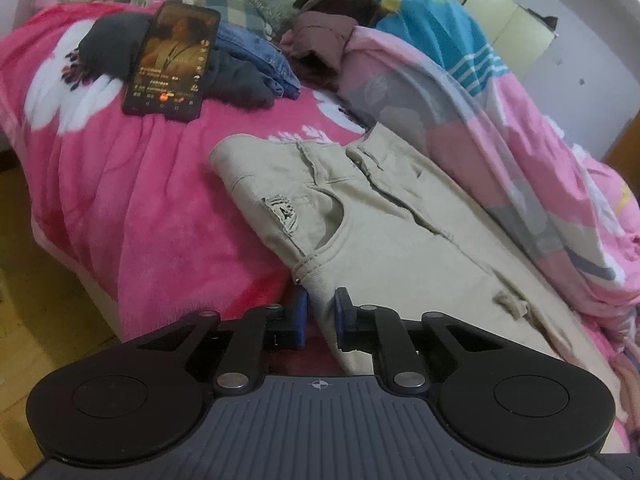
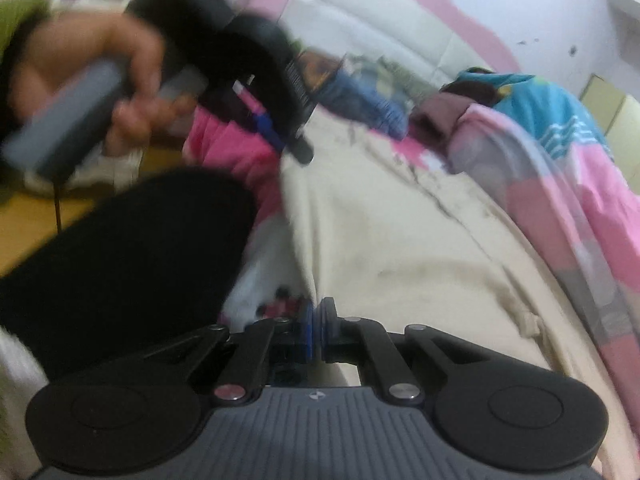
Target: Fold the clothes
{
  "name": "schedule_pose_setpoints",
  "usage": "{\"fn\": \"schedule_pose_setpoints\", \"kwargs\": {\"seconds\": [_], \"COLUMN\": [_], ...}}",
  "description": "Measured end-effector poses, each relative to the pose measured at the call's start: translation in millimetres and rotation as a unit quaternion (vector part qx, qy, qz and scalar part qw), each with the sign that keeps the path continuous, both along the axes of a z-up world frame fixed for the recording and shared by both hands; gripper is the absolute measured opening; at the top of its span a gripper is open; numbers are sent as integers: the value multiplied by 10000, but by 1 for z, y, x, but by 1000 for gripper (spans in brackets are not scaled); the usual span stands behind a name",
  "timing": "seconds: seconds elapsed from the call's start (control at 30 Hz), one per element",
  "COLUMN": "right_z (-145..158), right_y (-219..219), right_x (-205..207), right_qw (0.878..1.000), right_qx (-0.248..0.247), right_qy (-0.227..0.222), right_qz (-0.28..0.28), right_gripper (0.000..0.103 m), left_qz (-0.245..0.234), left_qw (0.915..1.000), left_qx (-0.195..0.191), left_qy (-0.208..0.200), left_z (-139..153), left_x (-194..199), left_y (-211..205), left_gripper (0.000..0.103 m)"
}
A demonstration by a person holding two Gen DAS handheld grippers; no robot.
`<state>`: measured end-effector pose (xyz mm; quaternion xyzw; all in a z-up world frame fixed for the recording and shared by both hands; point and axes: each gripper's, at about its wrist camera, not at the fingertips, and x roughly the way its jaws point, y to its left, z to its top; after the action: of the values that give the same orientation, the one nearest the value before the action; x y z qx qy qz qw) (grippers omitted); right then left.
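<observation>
Beige trousers [image 1: 360, 216] flat on pink bed [image 1: 120, 184], patch by pocket. Left gripper [image 1: 322, 316] fingers clamped on waistband edge; right gripper [image 2: 318, 334] fingers together, pinching trouser edge.

bare pink blanket [image 1: 132, 200] at centre left gives free passage; a phone [image 1: 170, 58] and folded clothes [image 1: 244, 64] block the upper left, a bunched quilt [image 1: 500, 160] walls the right.
</observation>
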<state>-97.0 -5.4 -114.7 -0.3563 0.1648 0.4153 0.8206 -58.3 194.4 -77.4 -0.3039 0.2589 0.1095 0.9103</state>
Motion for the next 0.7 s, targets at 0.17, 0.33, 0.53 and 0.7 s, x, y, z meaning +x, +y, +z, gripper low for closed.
{"fn": "schedule_pose_setpoints", "kwargs": {"seconds": [0.17,0.33,0.53,0.7], "right_z": [3,2,3,9], "right_y": [-4,-4,-5,-8], "right_x": [4,4,6,6], "right_qw": [9996,9994,9990,9986], "right_qx": [178,223,267,387], "right_qy": [197,231,322,346], "right_qz": [-74,-139,-154,-121], "right_gripper": [3,3,3,3], "left_qz": [109,506,846,883], "left_qw": [9994,9983,9964,9956], "left_qx": [-338,-292,-72,68], "left_qy": [49,80,16,-305], "left_z": [0,0,-4,10], "left_x": [7,19,38,33], "left_y": [15,28,41,43], "left_gripper": [38,47,35,7]}}
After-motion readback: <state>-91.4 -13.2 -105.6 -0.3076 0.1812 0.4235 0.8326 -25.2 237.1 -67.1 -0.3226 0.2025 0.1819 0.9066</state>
